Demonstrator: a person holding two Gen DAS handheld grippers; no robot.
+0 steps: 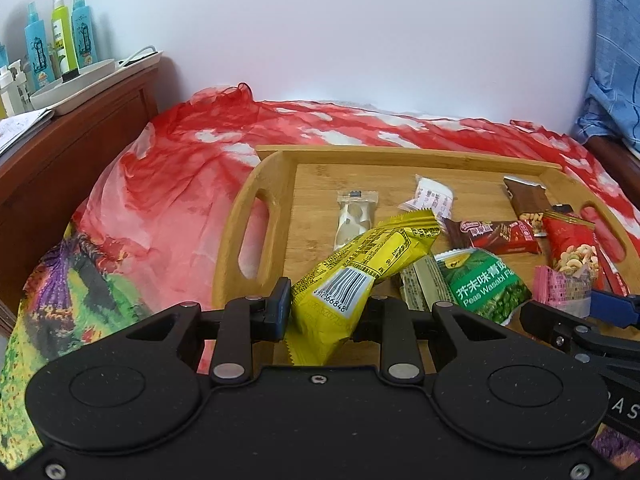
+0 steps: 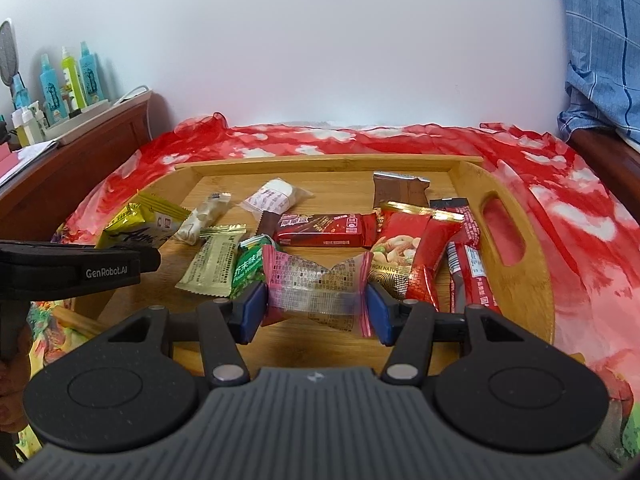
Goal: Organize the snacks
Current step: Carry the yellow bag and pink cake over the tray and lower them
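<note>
A bamboo tray (image 1: pixel 240 216) (image 2: pixel 520 280) lies on a red cloth and holds several snack packets. My left gripper (image 1: pixel 324 308) is shut on a yellow packet (image 1: pixel 360 268), held tilted over the tray's near left part; the packet also shows in the right wrist view (image 2: pixel 136 220). My right gripper (image 2: pixel 316 308) is shut on a pink-edged clear packet (image 2: pixel 316 284), low over the tray's near edge; the packet shows in the left wrist view (image 1: pixel 564 288). A green wasabi pea packet (image 1: pixel 484 284) (image 2: pixel 248 268) lies between them.
Red and brown bars (image 2: pixel 324 230), a red nut bag (image 2: pixel 404 252), a pale green packet (image 2: pixel 212 264) and white sweets (image 2: pixel 272 196) lie on the tray. A wooden cabinet (image 1: pixel 60 152) with bottles (image 1: pixel 60 36) stands at left. A blue cloth (image 2: pixel 600 48) hangs at right.
</note>
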